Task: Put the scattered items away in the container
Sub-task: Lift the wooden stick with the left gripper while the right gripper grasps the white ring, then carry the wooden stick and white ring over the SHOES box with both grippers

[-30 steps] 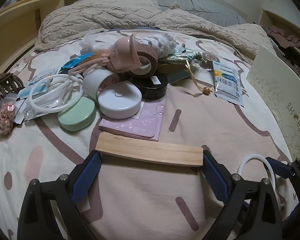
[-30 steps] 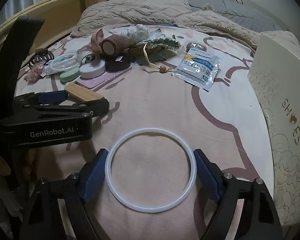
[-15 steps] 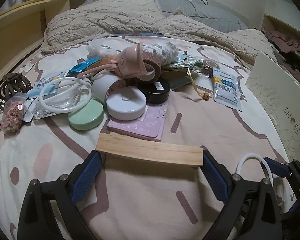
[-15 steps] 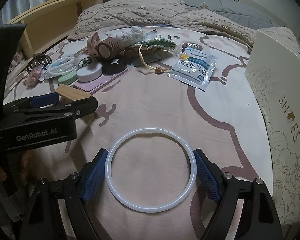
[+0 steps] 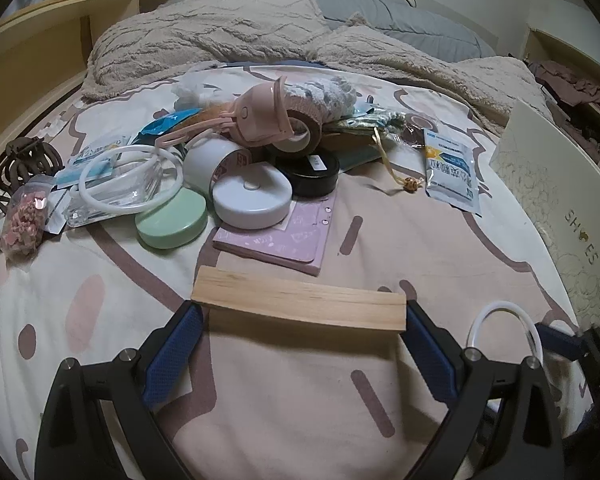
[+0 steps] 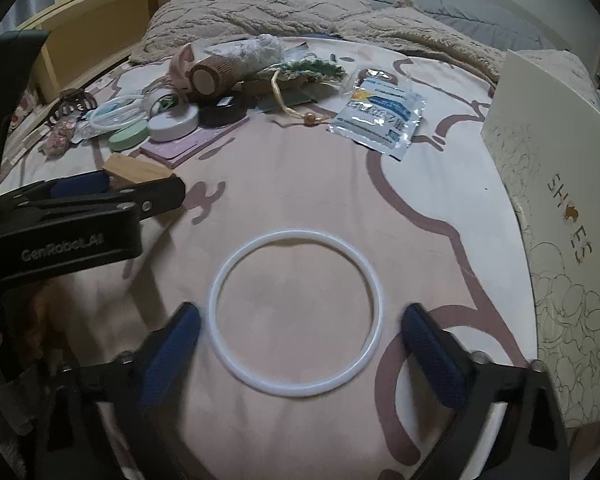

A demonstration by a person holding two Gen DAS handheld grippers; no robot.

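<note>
the right gripper [image 6: 300, 332] jaws have spread, releasing the white ring [image 6: 296, 314]; left gripper [image 5: 300, 332] jaws clench the wooden block [image 5: 298, 298].

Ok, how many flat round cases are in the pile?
3: green case front left, white case beside it, black case behind that. More may be hidden.

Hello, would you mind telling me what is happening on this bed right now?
A person is tidying clutter with two handheld grippers. The left gripper clamps a wooden block. The right gripper brackets a white ring, with small gaps at both pads. The shoe box stands to the right; most items remain piled.
</note>
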